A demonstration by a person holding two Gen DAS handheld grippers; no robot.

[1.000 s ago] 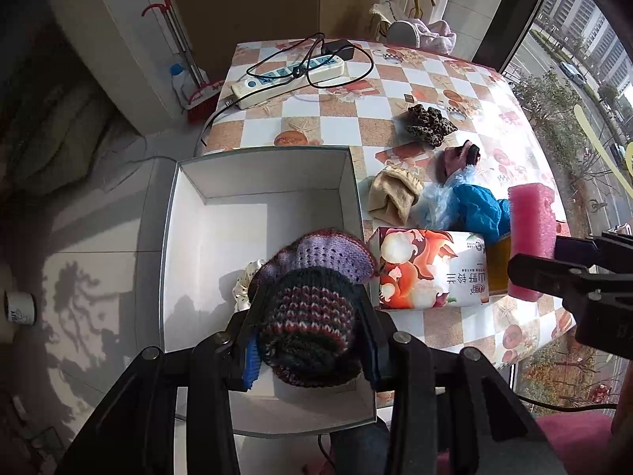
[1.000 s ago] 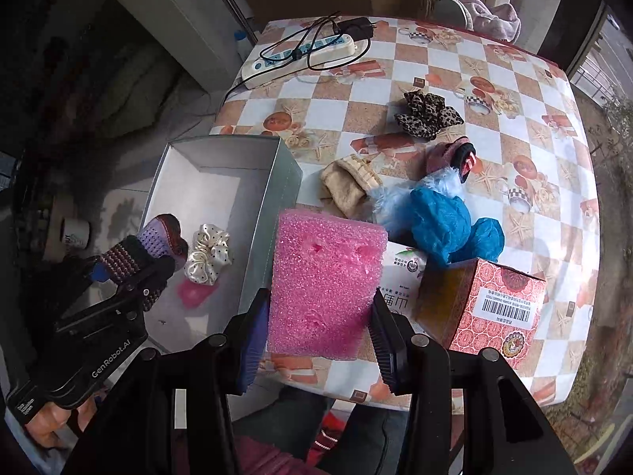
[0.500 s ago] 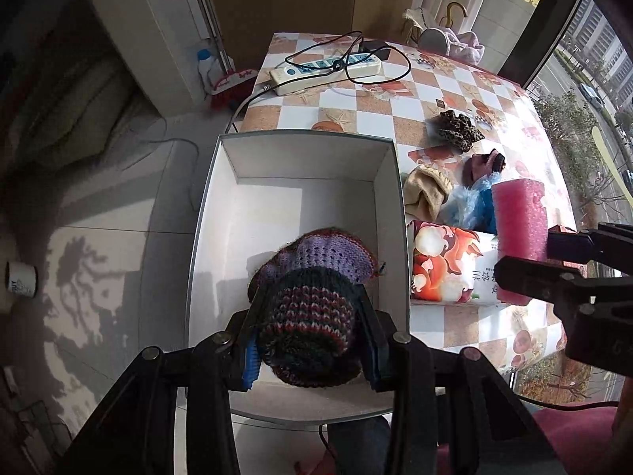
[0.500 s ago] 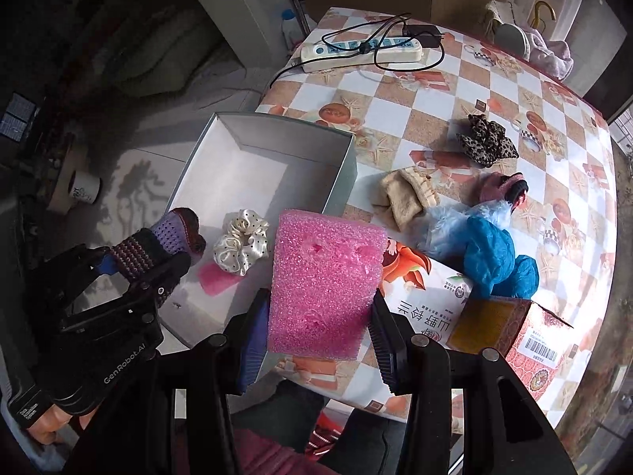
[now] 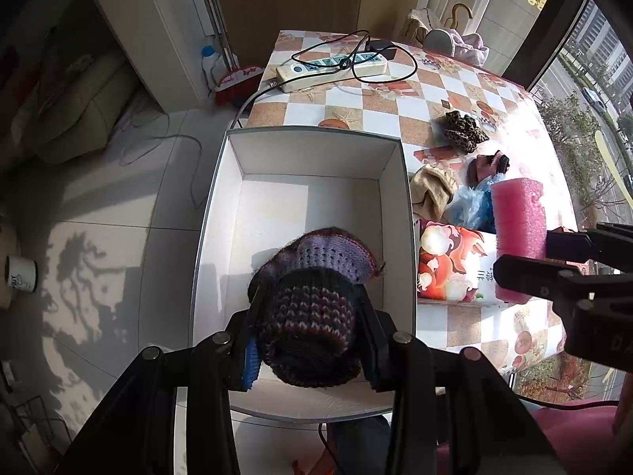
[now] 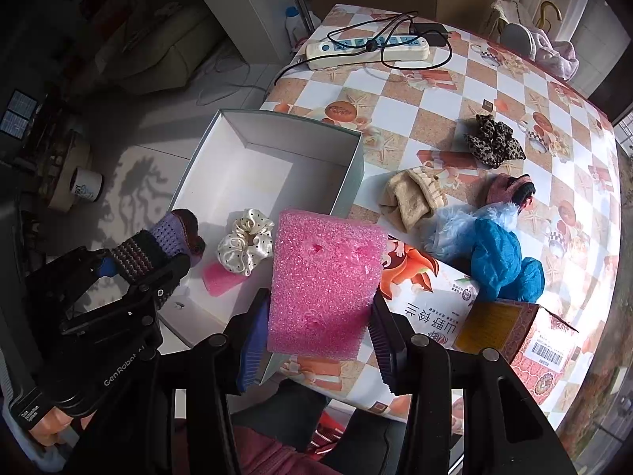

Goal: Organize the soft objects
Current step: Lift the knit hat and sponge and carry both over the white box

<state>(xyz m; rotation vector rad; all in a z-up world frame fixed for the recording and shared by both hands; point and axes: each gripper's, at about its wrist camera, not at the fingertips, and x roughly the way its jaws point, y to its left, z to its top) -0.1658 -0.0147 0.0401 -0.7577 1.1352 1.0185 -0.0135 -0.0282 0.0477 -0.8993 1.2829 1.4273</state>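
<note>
My left gripper (image 5: 308, 316) is shut on a striped knitted sock (image 5: 312, 297) and holds it above the near end of an open white box (image 5: 312, 150). It also shows in the right wrist view (image 6: 154, 249). My right gripper (image 6: 316, 304) is shut on a pink foam sponge (image 6: 324, 281), held just right of the box (image 6: 277, 146); the sponge shows in the left wrist view (image 5: 520, 229). Inside the box lie a cream polka-dot scrunchie (image 6: 245, 241) and a small pink foam piece (image 6: 217, 283).
On the checkered table (image 6: 435, 91) lie a leopard scrunchie (image 6: 494, 142), a beige cloth (image 6: 411, 198), a pink item (image 6: 510, 190), blue fluffy and blue plastic items (image 6: 494, 253), a printed tissue pack (image 6: 431, 297), a red carton (image 6: 526, 336) and a power strip (image 6: 368, 47).
Both grippers have moved left with their loads. The box now sits more centred under the left gripper, and the sponge is closer to the box's right wall.
</note>
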